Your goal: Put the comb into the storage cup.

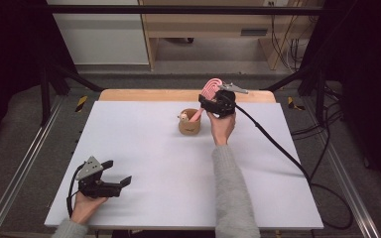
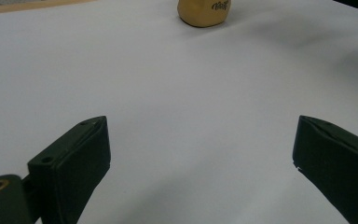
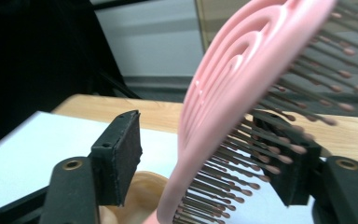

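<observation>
So on my end the right tool (image 1: 213, 101) is up at the far side of the bench (image 1: 144, 163), parked right over the little tan cup (image 1: 189, 124). The pink hairbrush (image 1: 209, 89) is standing handle-down in that cup, tilted, with its head sticking up above the rim. In the right gripper view the brush head (image 3: 242, 88) sits in the gap between the two black pads, bristles pointing toward the right-hand pad (image 3: 289, 163) and brushing against it, while the left-hand pad (image 3: 121, 154) is clearly off the pink back. So I'd call that tool released, jaws spread on either side of the brush and not clamped on it. There's also something small and beige poking out of the cup on its left side, too tiny for me to say what it is.

The left tool (image 1: 116, 176) is way down at the near left corner of the bench, well apart from the cup. Its jaws are wide apart too, nothing between them, just bare white bench in the left gripper view with the cup (image 2: 204, 12) at the top edge.
</observation>
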The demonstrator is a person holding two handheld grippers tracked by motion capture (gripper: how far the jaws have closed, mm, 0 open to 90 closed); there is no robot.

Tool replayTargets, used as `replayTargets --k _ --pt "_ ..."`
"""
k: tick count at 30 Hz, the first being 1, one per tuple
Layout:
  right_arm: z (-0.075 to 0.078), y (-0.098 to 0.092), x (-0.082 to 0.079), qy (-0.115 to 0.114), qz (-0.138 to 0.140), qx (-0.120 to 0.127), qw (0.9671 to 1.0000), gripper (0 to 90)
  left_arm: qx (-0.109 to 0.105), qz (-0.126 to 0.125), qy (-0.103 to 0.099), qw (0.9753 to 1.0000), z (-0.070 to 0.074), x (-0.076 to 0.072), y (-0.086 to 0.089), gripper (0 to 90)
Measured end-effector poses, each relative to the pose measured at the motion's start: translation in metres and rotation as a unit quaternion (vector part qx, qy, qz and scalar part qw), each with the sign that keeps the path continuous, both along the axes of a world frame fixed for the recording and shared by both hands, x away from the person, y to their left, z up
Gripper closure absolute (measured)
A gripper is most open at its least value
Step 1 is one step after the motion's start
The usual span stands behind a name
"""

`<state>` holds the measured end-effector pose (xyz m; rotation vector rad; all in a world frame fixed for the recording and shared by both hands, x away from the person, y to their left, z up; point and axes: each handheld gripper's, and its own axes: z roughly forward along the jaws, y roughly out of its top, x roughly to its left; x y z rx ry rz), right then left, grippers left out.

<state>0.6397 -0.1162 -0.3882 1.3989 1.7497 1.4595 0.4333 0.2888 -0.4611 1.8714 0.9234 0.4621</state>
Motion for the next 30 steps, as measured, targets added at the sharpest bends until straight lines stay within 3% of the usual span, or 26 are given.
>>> replayTargets --k 2,8,13,20,30 --pt "-0.001 -0.003 0.0 0.003 0.007 0.017 0.9998 30.0 -0.001 0.001 0.0 1.0 0.0 0.0 0.0 4.2" --pt "-0.004 -0.011 -0.004 -0.001 0.022 0.016 0.9996 22.8 0.001 0.0 0.001 1.0 0.0 0.0 0.0 4.3" --pt "-0.002 -0.012 -0.011 -0.02 0.033 -0.018 0.9991 16.4 0.003 -0.001 0.0 1.0 -0.001 0.001 -0.001 4.3" --pt "0.002 -0.012 -0.024 -0.035 0.063 -0.036 0.9968 6.6 0.003 0.0 -0.001 1.0 0.0 0.001 -0.001 4.3" --pt "0.011 -0.014 -0.044 -0.057 0.089 -0.038 0.9937 1.6 0.003 0.0 0.0 1.0 0.0 0.001 -0.001 4.2"
